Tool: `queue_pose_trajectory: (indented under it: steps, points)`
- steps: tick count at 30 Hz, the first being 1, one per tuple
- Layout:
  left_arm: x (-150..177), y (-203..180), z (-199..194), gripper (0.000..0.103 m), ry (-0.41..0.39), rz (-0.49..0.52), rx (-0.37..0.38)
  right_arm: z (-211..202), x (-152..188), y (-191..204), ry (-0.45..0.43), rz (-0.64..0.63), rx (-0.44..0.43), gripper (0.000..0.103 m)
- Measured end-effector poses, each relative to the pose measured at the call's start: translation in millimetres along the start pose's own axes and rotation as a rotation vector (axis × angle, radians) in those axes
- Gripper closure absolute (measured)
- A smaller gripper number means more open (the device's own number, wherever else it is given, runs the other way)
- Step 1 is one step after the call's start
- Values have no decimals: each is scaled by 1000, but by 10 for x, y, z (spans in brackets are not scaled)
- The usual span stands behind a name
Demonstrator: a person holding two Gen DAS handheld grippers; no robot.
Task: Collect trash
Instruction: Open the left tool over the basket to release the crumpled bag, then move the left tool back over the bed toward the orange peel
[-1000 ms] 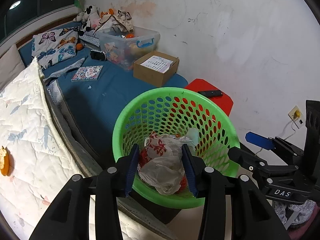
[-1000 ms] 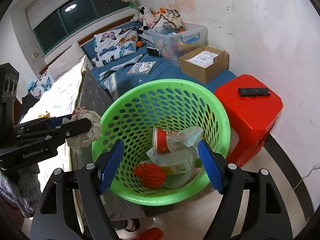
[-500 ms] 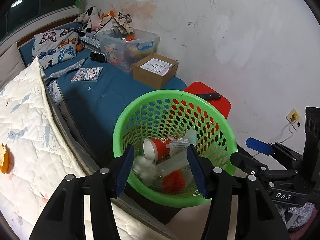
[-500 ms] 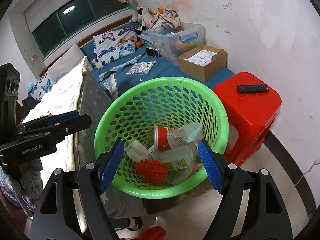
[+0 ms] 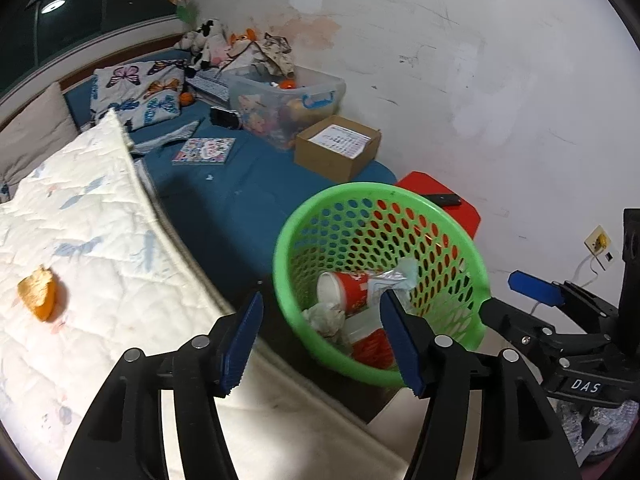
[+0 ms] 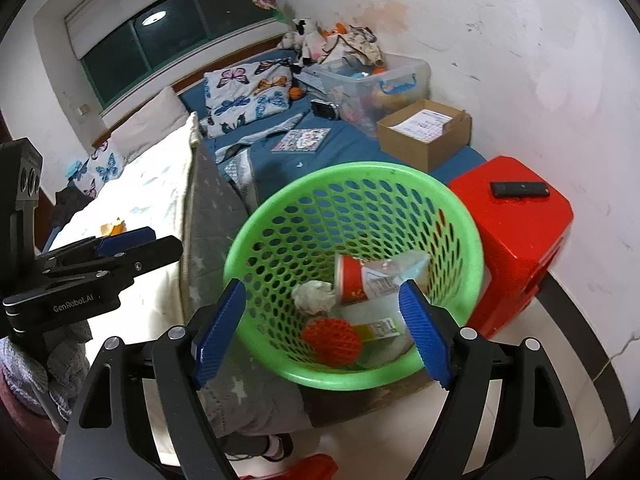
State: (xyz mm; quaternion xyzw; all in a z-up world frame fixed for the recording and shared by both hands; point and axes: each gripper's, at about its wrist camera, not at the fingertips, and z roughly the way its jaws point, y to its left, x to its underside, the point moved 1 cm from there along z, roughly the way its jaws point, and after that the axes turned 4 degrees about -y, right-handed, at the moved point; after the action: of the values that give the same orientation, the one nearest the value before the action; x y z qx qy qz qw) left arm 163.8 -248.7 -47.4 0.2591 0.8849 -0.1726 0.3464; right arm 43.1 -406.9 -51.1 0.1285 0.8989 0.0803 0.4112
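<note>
Trash sits in the green basket [image 6: 352, 372], which stands on the floor between the bed [image 6: 280, 160] and the red stool [image 6: 516, 236]. Inside lie a red paper cup [image 6: 350, 282], a clear plastic wrapper [image 6: 396, 270], an orange mesh ball [image 6: 331, 336] and a crumpled white bag [image 6: 314, 296].

A second ago that crumpled bag was pinched between the pads of the left hand-held gripper [image 5: 320, 344] above the basket's near rim; half a second ago it was already down among the other rubbish, and it now rests at the near left of the basket floor, beside the cup. The left hand-held gripper's jaws are opening, about half spread, with nothing between them. Compared with the earlier frame, its view has swung left, so the basket sits further right and more of the white quilt [image 5: 92, 240] shows, with an orange peel [image 5: 38, 298] on it at far left.

The right hand-held gripper [image 6: 326, 332] hovers over the near rim of the basket; its jaws are opening too, roughly half wide, holding nothing. Its view is nearly unchanged. A black remote [image 6: 519, 189] lies on the stool.
</note>
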Motion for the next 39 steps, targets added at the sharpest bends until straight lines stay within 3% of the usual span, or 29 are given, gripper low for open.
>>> queue_pose_trajectory:
  steps: [16,39]
  points:
    - [197,413,-520,29,-74,-52,-127,-69,-4,407,-19,-58,-36,19]
    - [488,1243,-807,29,-86,-204,-265,213,19,1060,33,-163,-133,19]
